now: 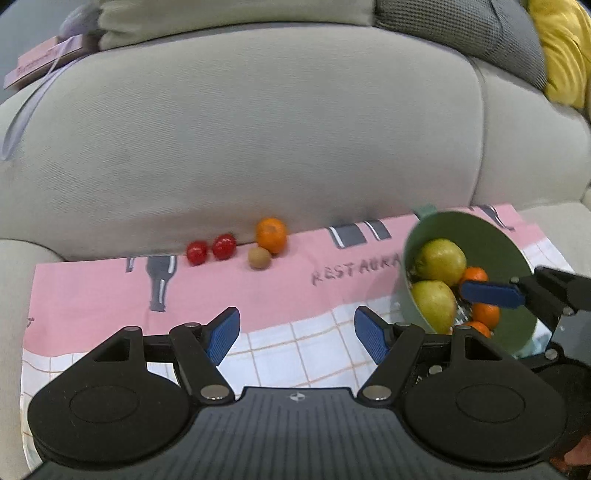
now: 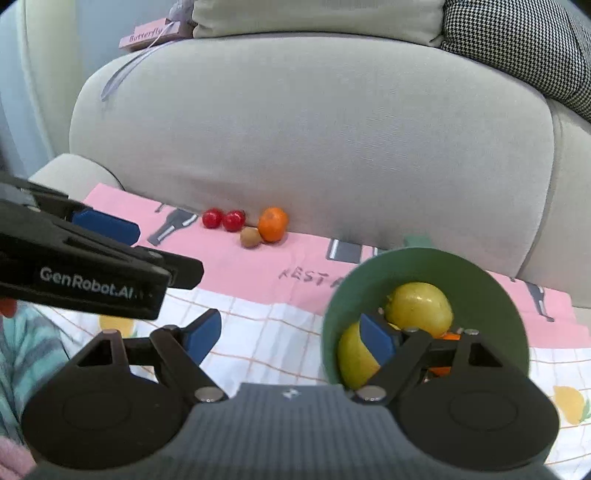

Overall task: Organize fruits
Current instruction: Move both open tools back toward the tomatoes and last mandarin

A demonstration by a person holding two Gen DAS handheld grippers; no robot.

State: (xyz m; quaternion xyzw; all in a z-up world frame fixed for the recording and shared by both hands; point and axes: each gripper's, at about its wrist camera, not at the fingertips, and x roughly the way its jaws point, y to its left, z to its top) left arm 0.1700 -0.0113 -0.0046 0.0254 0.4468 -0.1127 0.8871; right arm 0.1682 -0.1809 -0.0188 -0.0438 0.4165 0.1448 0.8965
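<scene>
A green bowl [image 1: 491, 236] [image 2: 487, 291] is tilted on its side and holds two yellow-green fruits [image 1: 439, 260] [image 2: 421, 308] and several oranges [image 1: 485, 314]. My right gripper [image 2: 291, 338] is open; its right finger reaches inside the bowl and the left finger is outside the rim. My left gripper [image 1: 295, 334] is open and empty above the cloth, left of the bowl. By the sofa back lie two red tomatoes [image 1: 210, 247] [image 2: 223, 219], an orange [image 1: 271, 234] [image 2: 273, 223] and a small brown kiwi [image 1: 259, 257] [image 2: 250, 237].
A pink and white checked cloth [image 1: 92, 295] [image 2: 258, 332] covers the grey sofa seat. The sofa backrest [image 1: 258, 129] [image 2: 314, 129] rises right behind the fruits. A pink book [image 2: 149, 35] lies on top of it. A houndstooth cushion [image 2: 517, 48] is at upper right.
</scene>
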